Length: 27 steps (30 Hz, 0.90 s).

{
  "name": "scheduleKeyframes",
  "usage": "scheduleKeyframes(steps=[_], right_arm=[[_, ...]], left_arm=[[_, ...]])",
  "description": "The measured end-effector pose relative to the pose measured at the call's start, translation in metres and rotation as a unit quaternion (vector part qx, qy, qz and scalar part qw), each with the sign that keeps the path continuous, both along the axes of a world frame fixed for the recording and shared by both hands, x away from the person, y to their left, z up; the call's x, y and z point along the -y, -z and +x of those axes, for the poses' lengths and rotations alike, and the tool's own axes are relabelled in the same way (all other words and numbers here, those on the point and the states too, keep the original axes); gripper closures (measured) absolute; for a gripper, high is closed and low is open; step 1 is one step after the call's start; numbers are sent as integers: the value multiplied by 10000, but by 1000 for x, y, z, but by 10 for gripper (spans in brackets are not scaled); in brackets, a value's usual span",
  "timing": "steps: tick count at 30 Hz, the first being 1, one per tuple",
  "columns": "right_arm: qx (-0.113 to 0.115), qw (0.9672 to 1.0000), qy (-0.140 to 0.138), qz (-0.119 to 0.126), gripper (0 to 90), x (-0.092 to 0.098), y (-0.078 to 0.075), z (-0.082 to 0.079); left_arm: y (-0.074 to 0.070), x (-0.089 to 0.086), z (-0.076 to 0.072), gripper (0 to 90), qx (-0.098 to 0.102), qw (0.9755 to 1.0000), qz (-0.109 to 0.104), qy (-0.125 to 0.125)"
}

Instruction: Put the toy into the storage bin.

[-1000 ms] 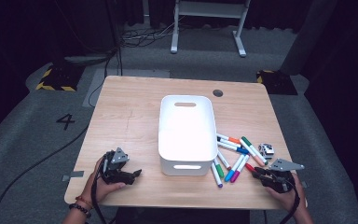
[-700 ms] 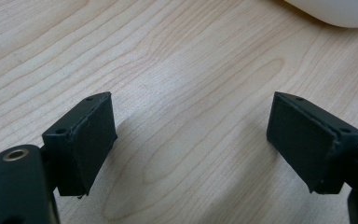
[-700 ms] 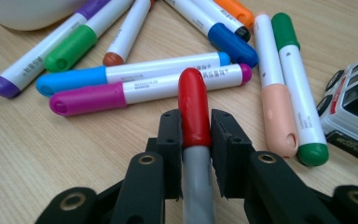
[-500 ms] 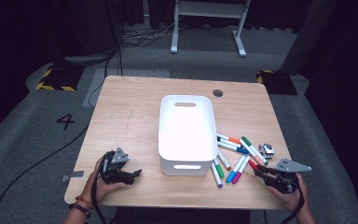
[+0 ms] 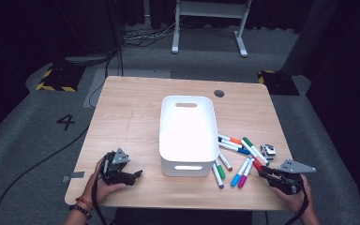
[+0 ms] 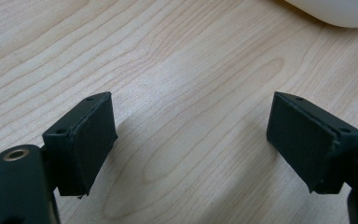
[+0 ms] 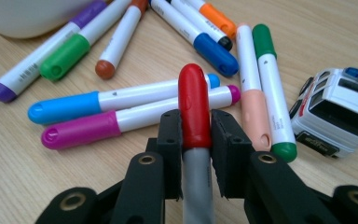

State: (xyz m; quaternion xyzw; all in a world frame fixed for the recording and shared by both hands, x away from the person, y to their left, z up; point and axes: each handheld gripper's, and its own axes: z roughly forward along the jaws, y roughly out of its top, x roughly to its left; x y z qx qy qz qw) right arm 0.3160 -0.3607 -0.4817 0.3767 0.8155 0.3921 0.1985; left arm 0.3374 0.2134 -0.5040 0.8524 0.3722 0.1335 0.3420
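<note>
Two grippers on a wood table, high view first. Left gripper sits at the near-left corner, held in a hand, jaws apart w/ nothing between them, pointing toward the white bin. Bin stands mid-table, long side running front to back, handle slots at both ends. Right gripper at near-right edge, clamped on the red marker, red cap end sticking out toward the marker pile. Loose markers scattered just right of the bin, some touching each other. Small toy car just beyond the pile, near right edge.

Left gripper view: both black jaws wide apart over bare wood, nothing held; bin's rounded edge at top right, well apart from the jaws.

Right gripper view: right gripper jaws pressed together on red marker, cap pointing away from the camera, grey barrel running back between the jaws. Just past the cap lie the blue-cap marker and magenta-cap marker, side by side, nearly touching. Peach-cap marker and green-cap marker to the right, side by side. Toy car at far right, white w/ blue roof light, standing on its wheels. Bin wall top left.
</note>
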Motion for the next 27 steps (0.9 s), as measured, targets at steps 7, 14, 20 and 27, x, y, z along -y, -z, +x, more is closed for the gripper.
scheduleKeyframes(steps=[7, 14, 20, 27], right_arm=[[133, 9999, -21, 33, 748, -2, -8, -2], [309, 9994, -160, -14, 748, -8, -26, 2], [524, 9979, -357, 104, 748, -16, -49, 6], [816, 9953, -502, 126, 748, -24, -78, 13]], left_arm=[[0, 0, 0, 158, 1, 10000, -1, 0], [0, 0, 0, 159, 20, 10000, 16, -12], [0, 0, 0, 159, 21, 10000, 20, 1], [0, 0, 0, 159, 21, 10000, 20, 2]])
